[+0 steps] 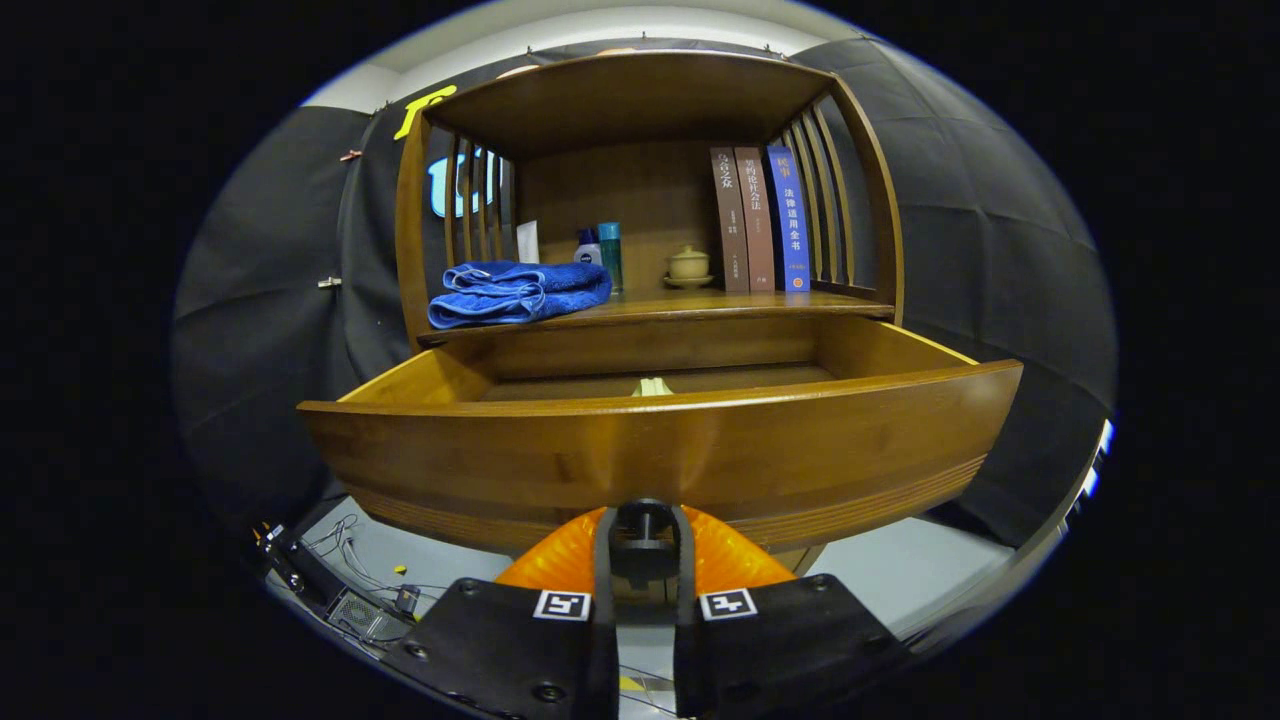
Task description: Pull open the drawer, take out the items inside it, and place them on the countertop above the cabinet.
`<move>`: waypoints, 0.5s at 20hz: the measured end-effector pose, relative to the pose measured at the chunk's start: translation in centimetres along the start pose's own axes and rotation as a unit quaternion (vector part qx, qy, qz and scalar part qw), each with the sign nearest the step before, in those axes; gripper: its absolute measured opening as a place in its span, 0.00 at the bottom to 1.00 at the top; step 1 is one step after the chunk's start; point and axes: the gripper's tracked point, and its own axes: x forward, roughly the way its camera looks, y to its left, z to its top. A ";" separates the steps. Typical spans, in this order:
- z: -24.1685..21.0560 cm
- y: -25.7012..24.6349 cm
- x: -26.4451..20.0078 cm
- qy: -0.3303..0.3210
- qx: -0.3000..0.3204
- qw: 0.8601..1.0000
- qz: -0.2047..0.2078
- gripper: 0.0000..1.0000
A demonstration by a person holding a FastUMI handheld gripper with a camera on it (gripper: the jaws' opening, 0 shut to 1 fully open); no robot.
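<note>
The wooden drawer (660,450) stands pulled out from the cabinet, its front panel close ahead of me. My gripper (644,530) is shut on the drawer's dark knob (644,522), with a finger pressed on each side of it. Inside the drawer a small pale yellow item (652,386) peeks over the front panel near the middle; the rest of the drawer's inside is hidden. Above the drawer runs the countertop (700,303).
On the countertop lie a folded blue towel (515,291), a teal bottle (611,255) and a small blue-capped one, a small lidded pot (688,265) and three upright books (760,220). Slatted wooden sides and a top board enclose it. Cables lie on the floor below left.
</note>
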 end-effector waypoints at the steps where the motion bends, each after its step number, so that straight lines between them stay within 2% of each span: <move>1: -0.3 0.0 0.5 0.003 -0.002 1.000 -0.001 0.25; 4: -0.2 0.2 -0.2 0.027 -0.030 0.999 0.003 0.48; 8: 2.4 0.5 -3.0 0.034 -0.041 0.998 0.028 0.99; 10: 4.8 -0.1 -4.5 0.041 -0.034 0.998 0.035 0.99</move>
